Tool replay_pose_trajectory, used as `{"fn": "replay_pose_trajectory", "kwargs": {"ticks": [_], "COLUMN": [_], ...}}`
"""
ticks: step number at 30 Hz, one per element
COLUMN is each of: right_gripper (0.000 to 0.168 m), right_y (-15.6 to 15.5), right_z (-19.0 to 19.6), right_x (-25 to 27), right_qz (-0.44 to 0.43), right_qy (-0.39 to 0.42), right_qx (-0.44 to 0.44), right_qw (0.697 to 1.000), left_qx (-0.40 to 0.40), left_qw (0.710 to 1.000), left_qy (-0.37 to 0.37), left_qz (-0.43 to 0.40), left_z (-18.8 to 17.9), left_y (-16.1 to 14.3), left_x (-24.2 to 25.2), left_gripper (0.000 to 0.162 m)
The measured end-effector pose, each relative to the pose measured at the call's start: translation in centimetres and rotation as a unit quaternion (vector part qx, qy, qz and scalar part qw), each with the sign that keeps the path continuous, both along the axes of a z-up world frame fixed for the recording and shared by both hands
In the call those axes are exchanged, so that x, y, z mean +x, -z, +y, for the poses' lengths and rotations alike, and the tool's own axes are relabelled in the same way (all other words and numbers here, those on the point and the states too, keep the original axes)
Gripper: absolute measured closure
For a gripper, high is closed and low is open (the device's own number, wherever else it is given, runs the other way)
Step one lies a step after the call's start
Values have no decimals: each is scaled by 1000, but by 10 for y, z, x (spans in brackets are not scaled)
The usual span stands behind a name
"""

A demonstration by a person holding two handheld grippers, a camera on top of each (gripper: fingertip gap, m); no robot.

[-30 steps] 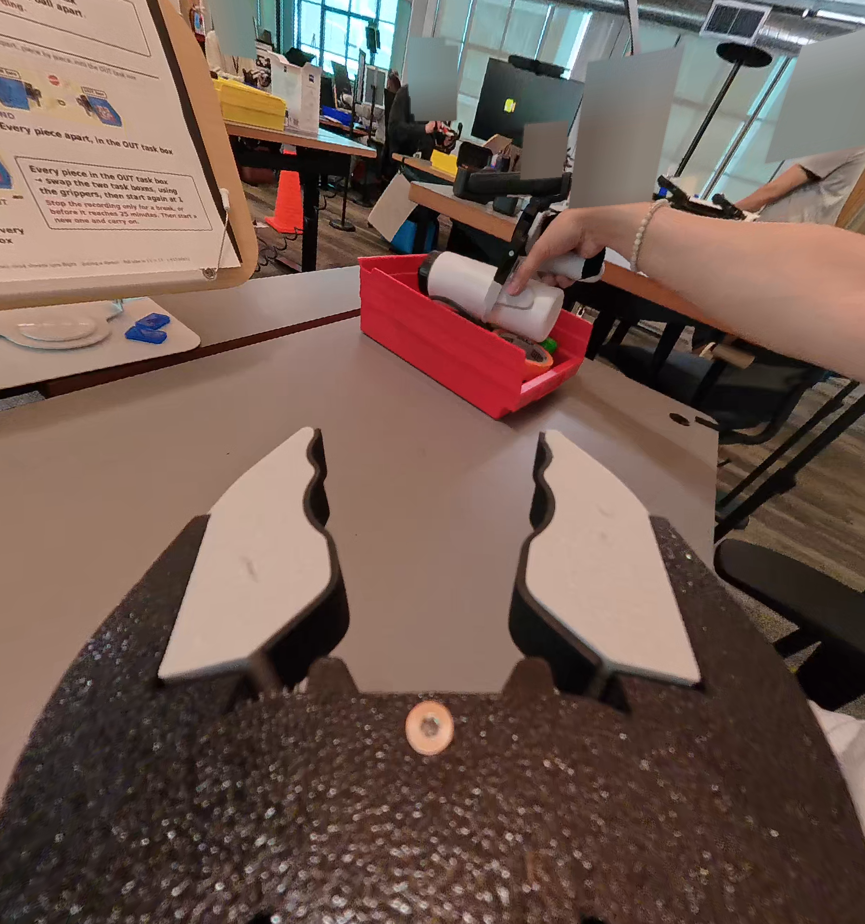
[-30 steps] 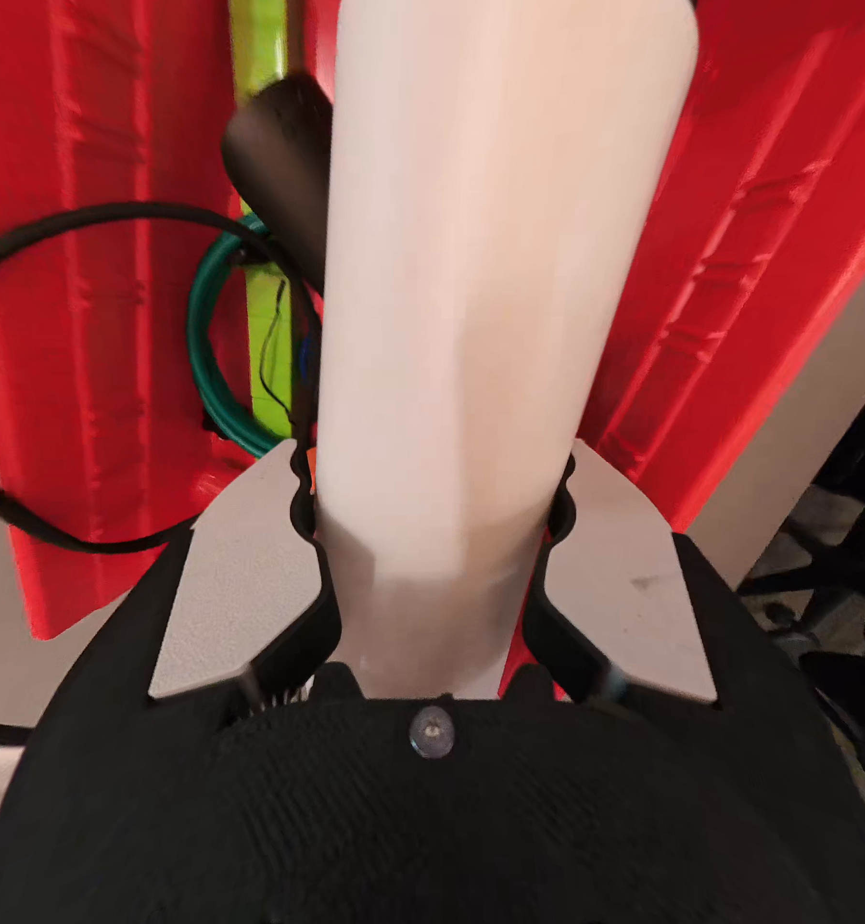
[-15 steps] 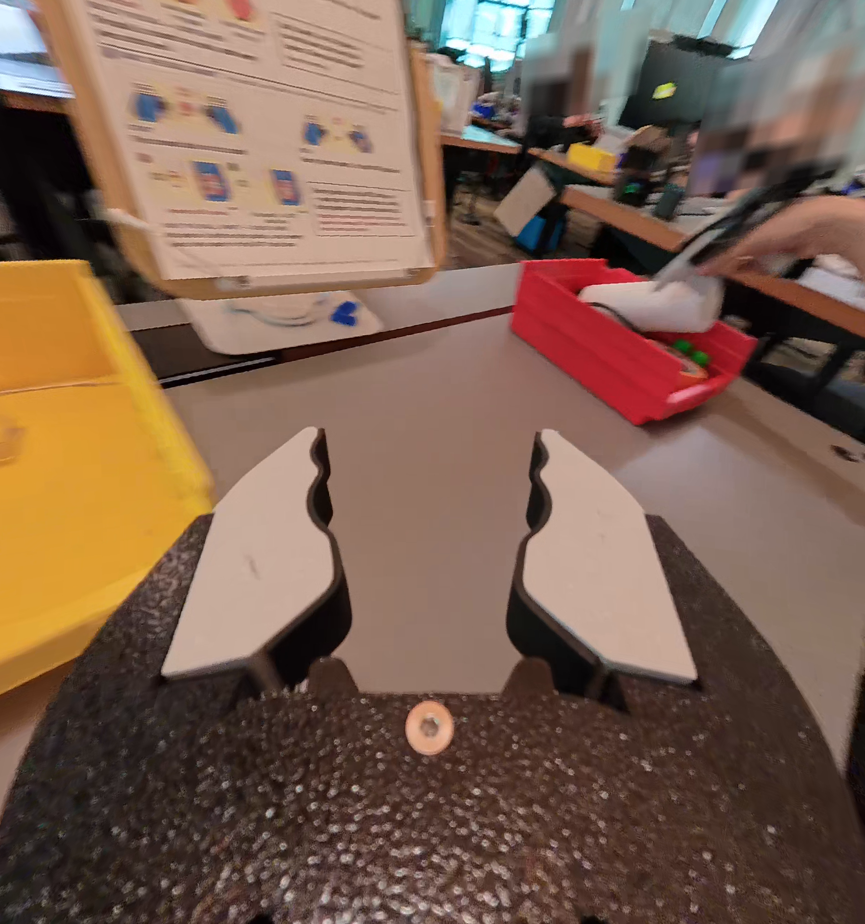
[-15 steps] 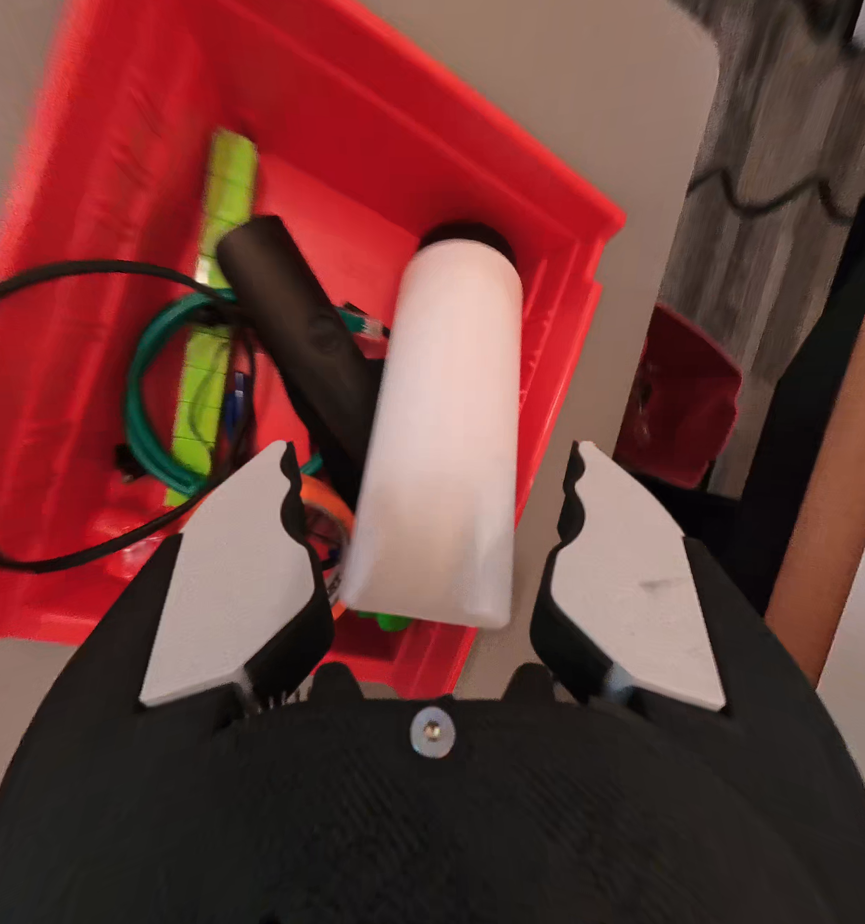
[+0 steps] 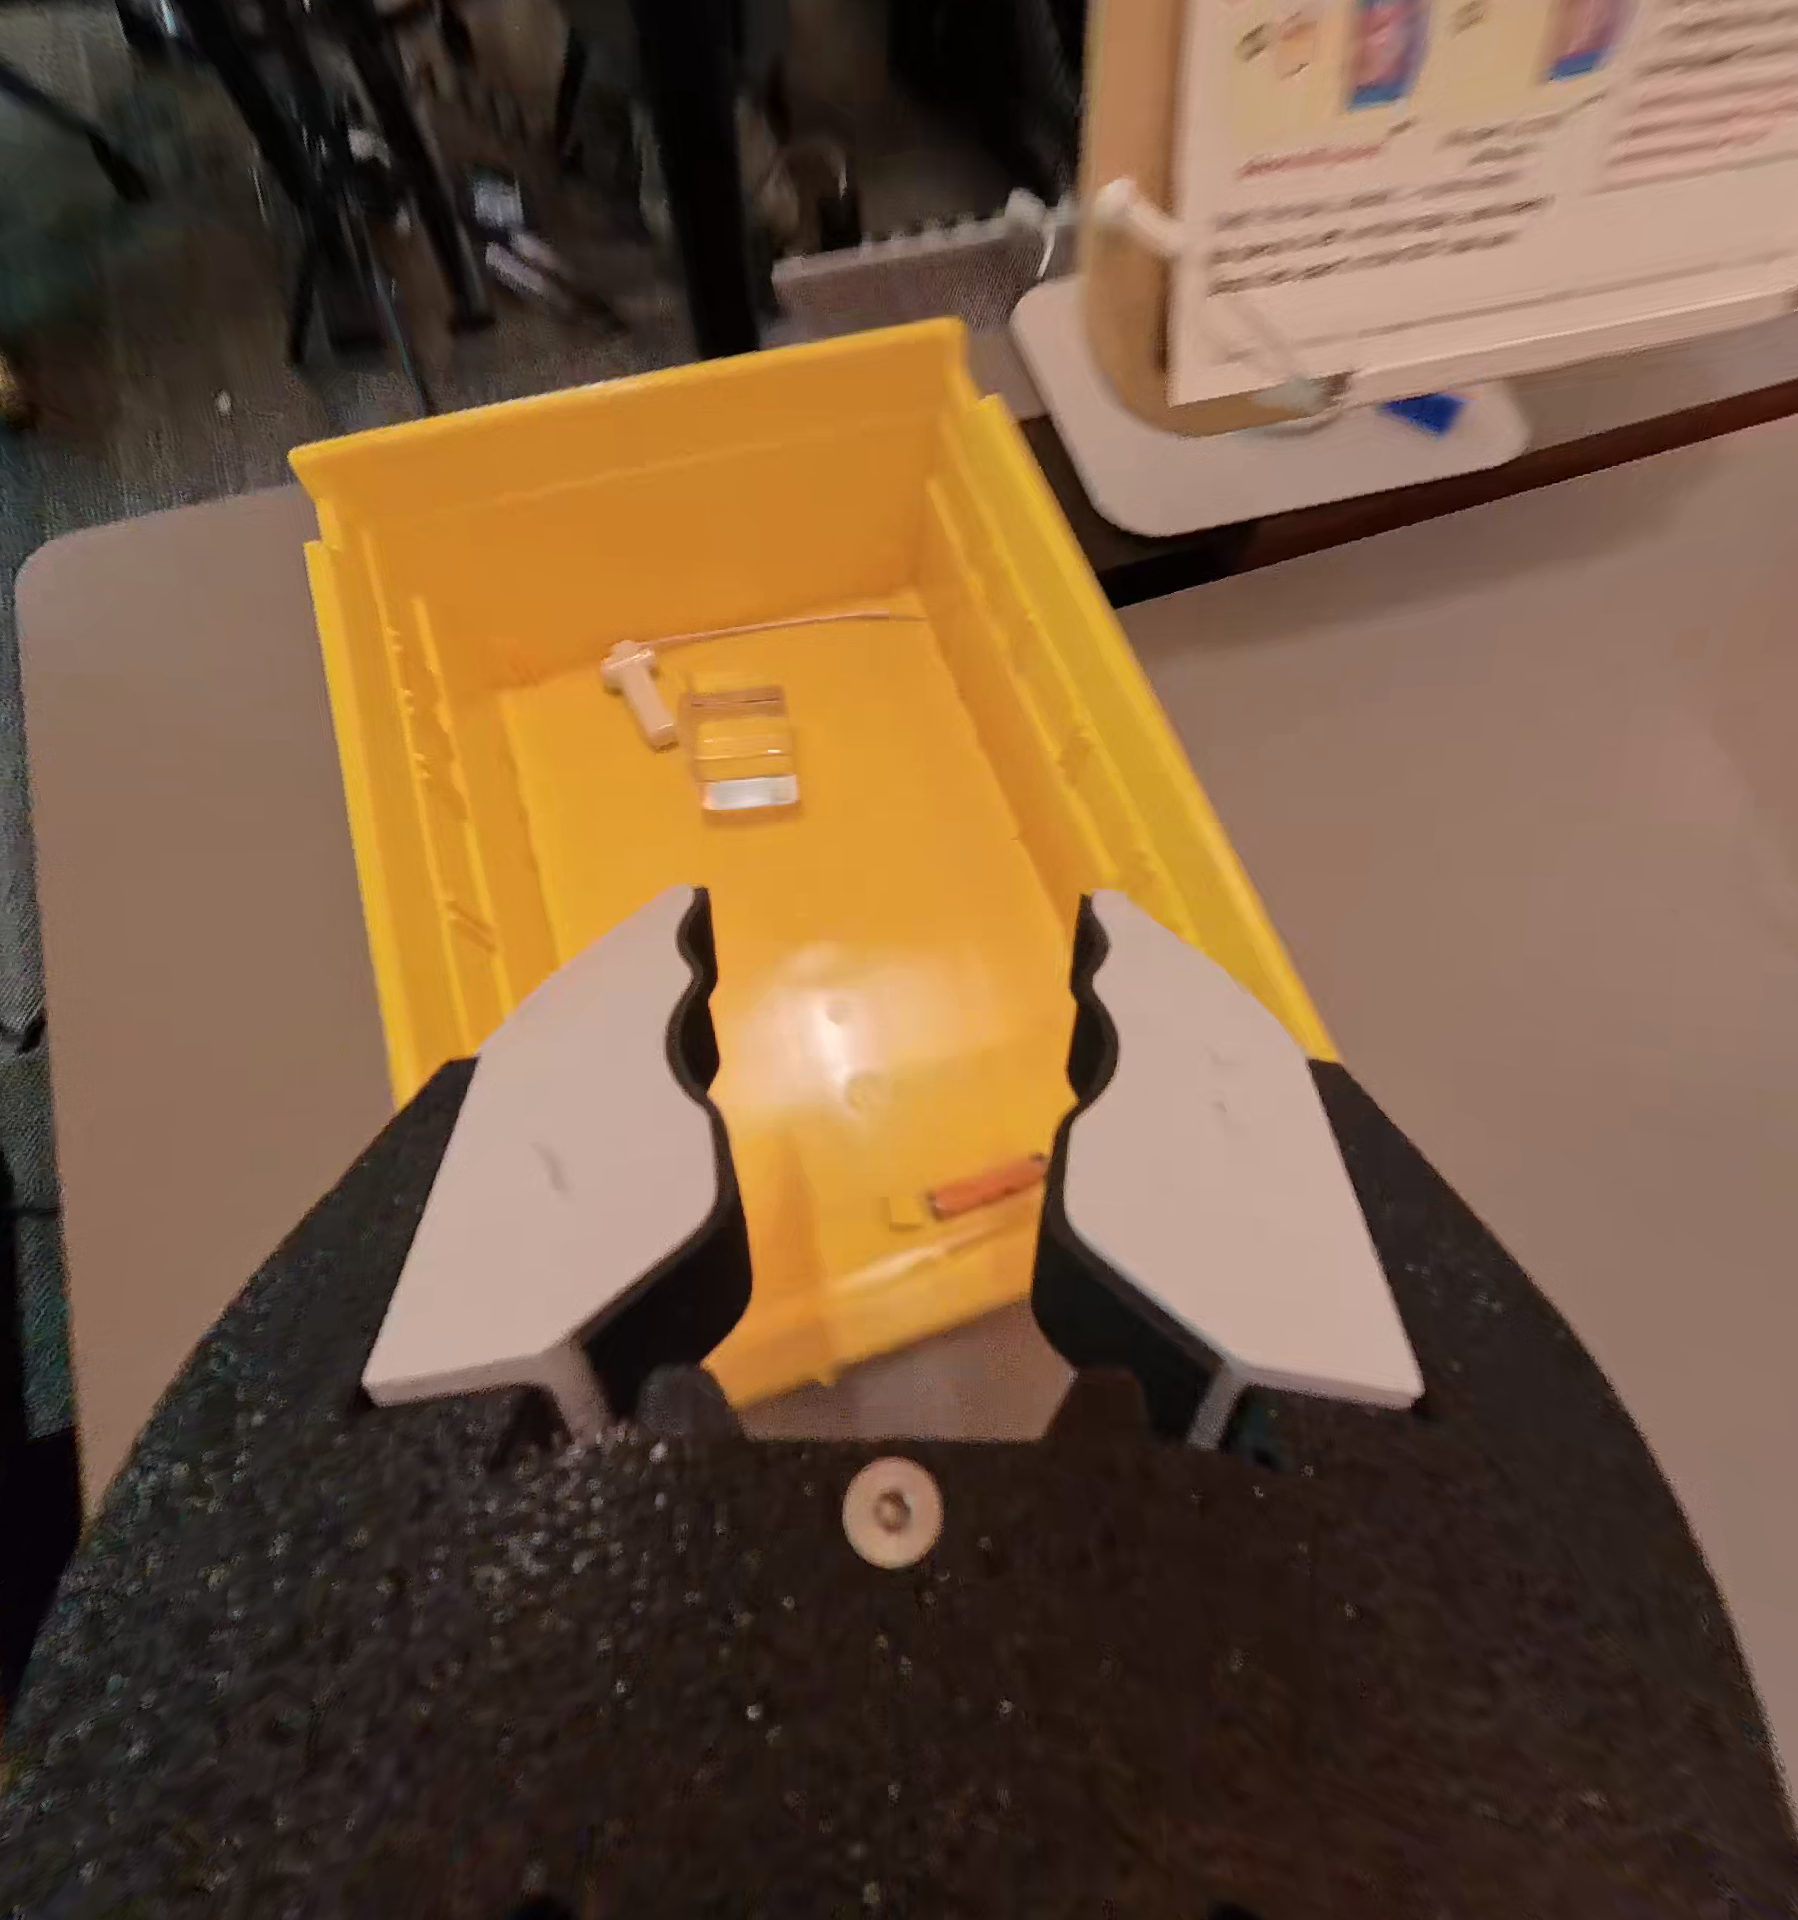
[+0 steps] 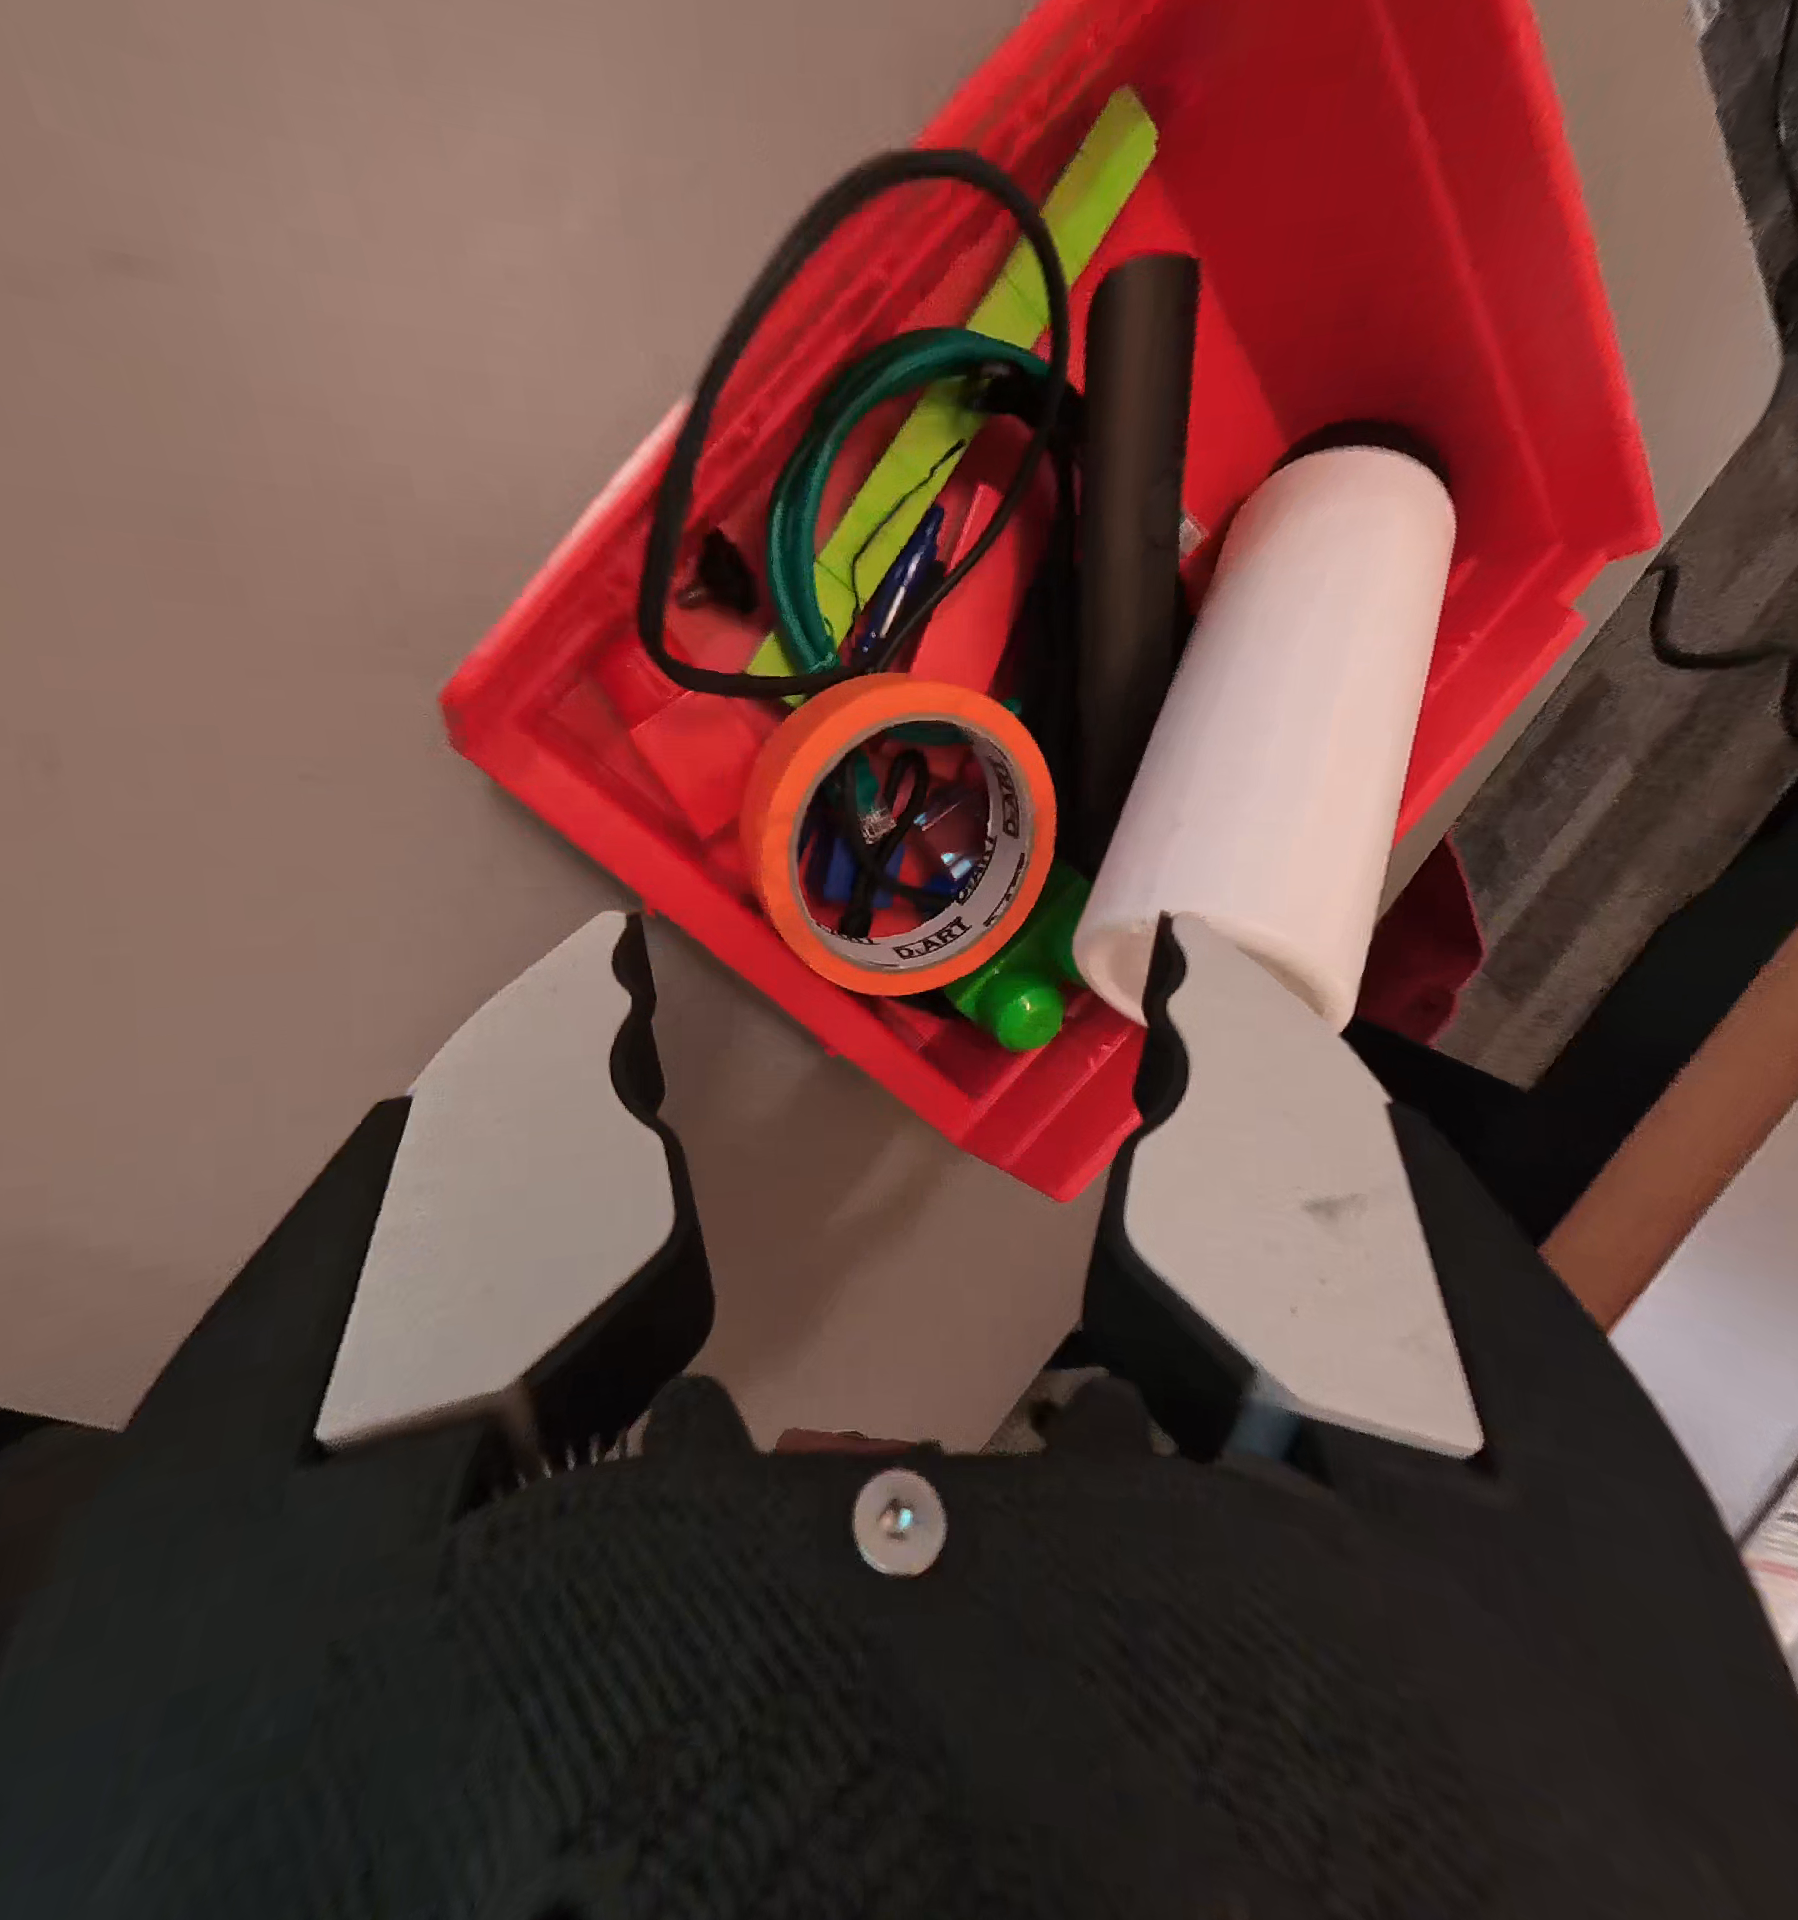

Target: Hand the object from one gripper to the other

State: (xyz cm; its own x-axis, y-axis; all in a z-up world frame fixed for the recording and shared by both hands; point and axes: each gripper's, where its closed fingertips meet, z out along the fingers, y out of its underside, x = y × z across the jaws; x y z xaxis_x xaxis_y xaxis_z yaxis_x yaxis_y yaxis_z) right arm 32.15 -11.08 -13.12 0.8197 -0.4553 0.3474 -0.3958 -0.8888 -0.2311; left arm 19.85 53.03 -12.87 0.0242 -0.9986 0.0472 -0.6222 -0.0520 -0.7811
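Right wrist view: the right gripper (image 6: 900, 1003) has let go of the white plastic tube (image 6: 1279, 717), now ahead in the red bin (image 6: 1414, 270). Both grippers gape apart, so no handover yet; the left gripper (image 5: 890, 977) has swung over a yellow bin (image 5: 614, 488).

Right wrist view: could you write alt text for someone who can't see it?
An open gripper hovers empty above a red bin on a grey table. The bin holds a white cylinder, an orange tape roll, a black tube and coiled cables.

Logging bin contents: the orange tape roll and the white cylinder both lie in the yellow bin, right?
Not quite. The right wrist view shows the orange tape roll and the white cylinder both lying in the red bin, not the yellow one.
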Motion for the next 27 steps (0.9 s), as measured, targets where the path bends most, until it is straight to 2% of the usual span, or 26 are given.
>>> {"fn": "replay_pose_trajectory", "kwargs": {"ticks": [3,7,14,16,19,21,27], "right_gripper": [81,85,85,85,83,83,83], "right_y": [-5,-6,4,10,18,23,39], "right_z": [25,65,79,76,77,83,97], "right_x": [-7,-15,-16,-14,-10,-8,-5], "right_qz": [-42,-75,-86,-83,-84,-84,-80], "right_qy": [-17,-36,-32,-30,-27,-30,-47], "right_qx": [32,111,172,175,186,200,220], "right_qw": [998,990,981,981,979,976,971], "left_qx": [2,-63,-56,-70,-92,-124,-144], "left_qw": [997,979,955,948,937,931,918], "left_qy": [-32,-96,-145,-156,-164,-183,-205], "left_qz": [68,167,254,270,295,289,306], "left_z": [39,69,97,99,98,99,102], "left_y": [17,60,120,131,147,149,151], "left_x": [43,94,135,139,141,148,151], "left_gripper": [98,104,108,115,116,117,125]}}
